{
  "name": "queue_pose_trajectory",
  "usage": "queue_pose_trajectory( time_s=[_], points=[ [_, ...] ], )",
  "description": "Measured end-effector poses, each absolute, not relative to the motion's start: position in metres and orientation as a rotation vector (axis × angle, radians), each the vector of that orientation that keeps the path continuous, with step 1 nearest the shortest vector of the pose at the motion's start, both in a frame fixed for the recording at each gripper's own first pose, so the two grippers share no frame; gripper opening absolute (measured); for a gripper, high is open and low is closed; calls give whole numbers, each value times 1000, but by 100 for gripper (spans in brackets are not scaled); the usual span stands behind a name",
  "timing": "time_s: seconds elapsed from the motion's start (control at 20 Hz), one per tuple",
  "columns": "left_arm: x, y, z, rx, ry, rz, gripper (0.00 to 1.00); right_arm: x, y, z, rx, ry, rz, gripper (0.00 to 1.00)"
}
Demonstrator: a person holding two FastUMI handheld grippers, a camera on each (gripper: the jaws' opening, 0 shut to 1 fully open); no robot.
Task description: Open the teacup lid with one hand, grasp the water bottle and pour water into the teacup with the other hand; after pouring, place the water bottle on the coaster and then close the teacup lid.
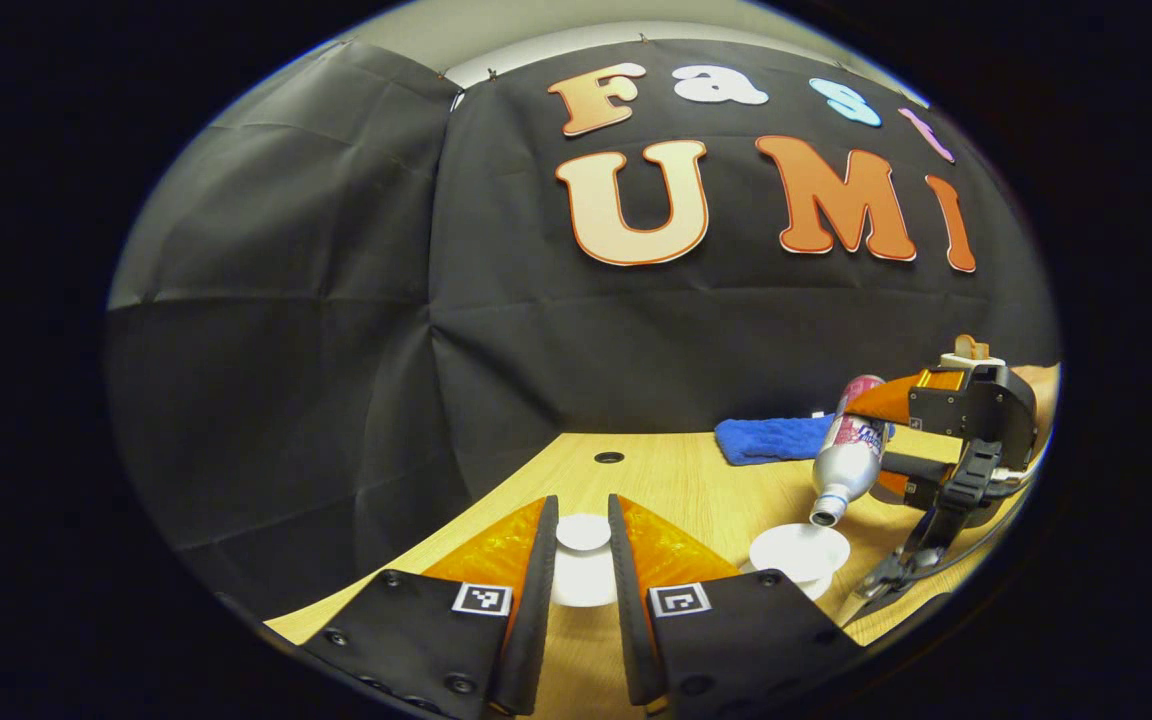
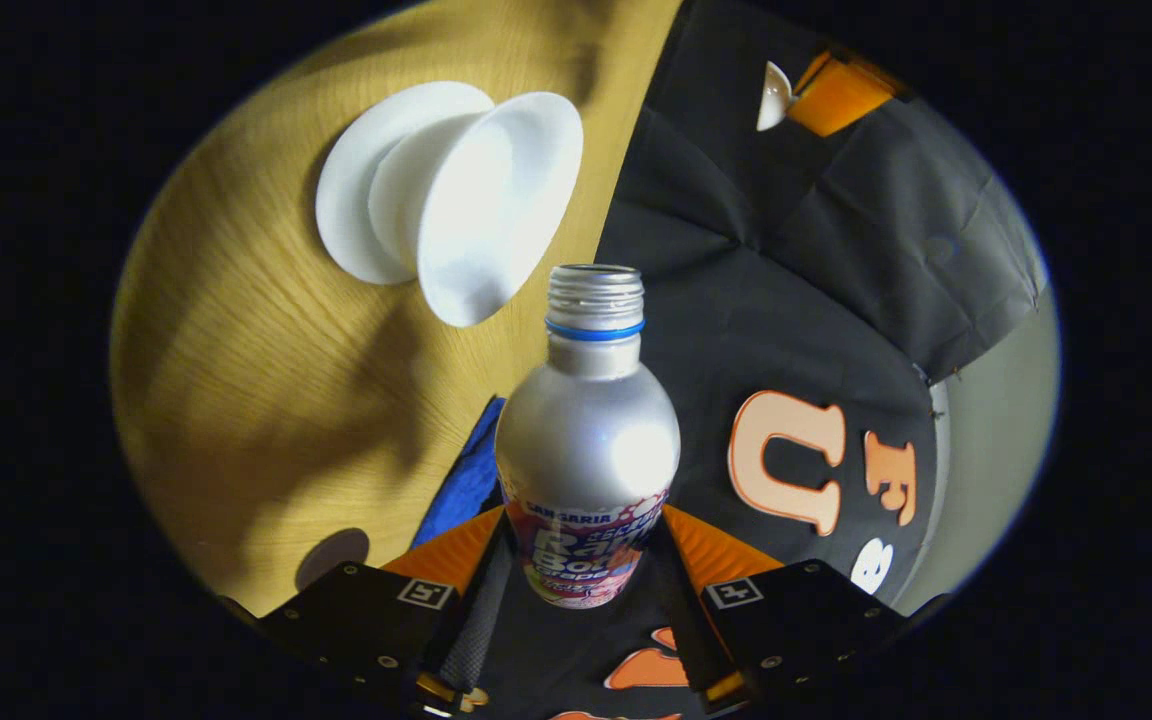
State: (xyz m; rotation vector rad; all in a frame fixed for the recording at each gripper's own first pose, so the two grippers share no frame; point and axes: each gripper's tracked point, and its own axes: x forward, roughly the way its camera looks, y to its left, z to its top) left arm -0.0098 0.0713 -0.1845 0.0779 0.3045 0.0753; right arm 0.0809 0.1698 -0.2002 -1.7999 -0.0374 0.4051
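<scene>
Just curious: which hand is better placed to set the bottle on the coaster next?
Right. The right gripper already holds the water bottle tilted over the teacup; the left gripper holds the lid.

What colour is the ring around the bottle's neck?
Blue, on the silver metal bottle; right gripper view shows it best.
</scene>
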Motion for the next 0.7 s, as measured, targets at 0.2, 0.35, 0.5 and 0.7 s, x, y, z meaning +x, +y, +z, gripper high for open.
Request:
queue_pose_trajectory(
  time_s=[0.2,0.35,0.5,0.7],
  points=[
    [-7,69,-181,83,305,74,36,73,162,-227,-1502,130,450,75],
    [-3,57,-177,78,298,51,36,73,152,-210,-1368,173,437,77],
    [4,38,-172,82,291,16,36,68,137,-198,-1192,215,432,77],
    [12,9,-164,73,279,-34,39,67,110,-192,-966,313,407,77]
  ],
)
